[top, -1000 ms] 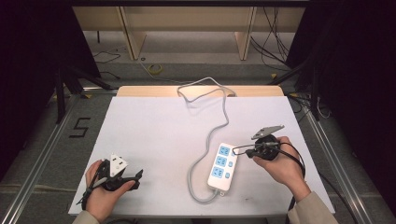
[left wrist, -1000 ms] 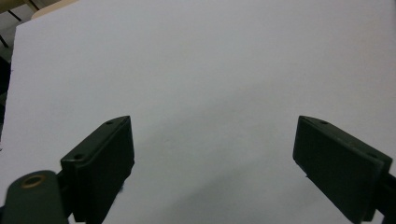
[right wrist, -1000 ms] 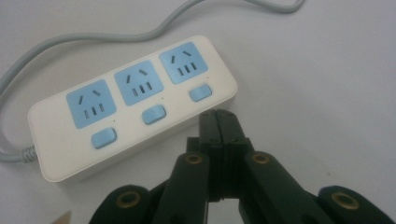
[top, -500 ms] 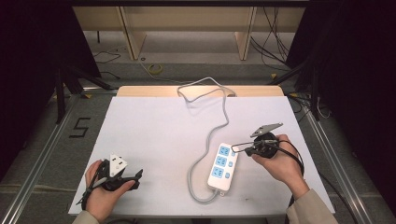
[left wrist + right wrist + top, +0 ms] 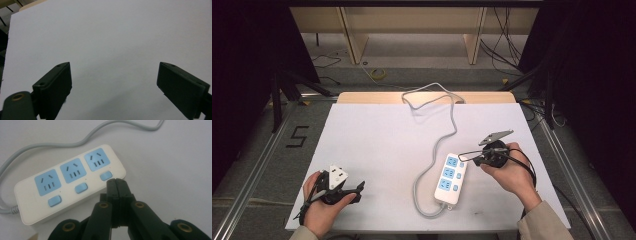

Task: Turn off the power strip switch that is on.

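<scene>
1. White tabletop point(image 5: 377, 145) under dim light, dark curtains either side, wooden frame and loose cables on the floor beyond.
2. White three-socket power strip point(image 5: 450, 178) lay right of centre, grey cord point(image 5: 447, 120) looping off to the far edge.
3. Right gripper point(image 5: 468, 157) hovered just beside the strip's far end, jaws pressed together on nothing; closed tips point(image 5: 117, 185) sat just by the end switch button point(image 5: 105, 175).
4. Left gripper point(image 5: 358, 187) rested near the front-left corner, well apart from the strip, jaws spread wide, empty.
5. Judged step: pressing that switch. Best done square onto the button, tips kept closed, gently, so as not to shove the strip.
6. Blue sockets and buttons read clearly from the right gripper view; whole cord run and both hands, from the high view.
</scene>
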Available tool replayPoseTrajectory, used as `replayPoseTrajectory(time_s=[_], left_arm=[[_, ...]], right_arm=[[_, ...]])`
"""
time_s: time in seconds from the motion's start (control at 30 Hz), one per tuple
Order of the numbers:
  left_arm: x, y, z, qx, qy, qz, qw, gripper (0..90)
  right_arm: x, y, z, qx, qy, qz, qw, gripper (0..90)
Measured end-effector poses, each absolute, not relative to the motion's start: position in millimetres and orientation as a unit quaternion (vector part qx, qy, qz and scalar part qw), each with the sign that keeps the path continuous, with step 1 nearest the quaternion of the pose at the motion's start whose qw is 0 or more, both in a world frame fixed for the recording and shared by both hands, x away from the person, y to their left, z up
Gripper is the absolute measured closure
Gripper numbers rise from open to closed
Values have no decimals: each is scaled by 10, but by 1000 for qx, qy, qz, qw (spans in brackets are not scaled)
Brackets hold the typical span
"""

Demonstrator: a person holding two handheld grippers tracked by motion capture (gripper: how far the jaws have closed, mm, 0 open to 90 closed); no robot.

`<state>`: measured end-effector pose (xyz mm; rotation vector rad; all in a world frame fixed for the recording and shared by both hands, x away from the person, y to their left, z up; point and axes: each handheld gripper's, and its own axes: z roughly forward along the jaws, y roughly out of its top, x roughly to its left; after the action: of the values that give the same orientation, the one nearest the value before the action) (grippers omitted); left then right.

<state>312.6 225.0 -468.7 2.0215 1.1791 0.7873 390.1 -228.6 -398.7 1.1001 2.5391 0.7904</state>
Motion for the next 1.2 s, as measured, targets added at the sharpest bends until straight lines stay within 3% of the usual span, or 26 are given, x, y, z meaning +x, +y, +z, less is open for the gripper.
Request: replayPoseTrajectory(time_s=[1.2], left_arm=[[3126,2236,-4687,774,449,302,329,118]], right_arm=[[3987,-2131,-3910,371,880,268,130,900]])
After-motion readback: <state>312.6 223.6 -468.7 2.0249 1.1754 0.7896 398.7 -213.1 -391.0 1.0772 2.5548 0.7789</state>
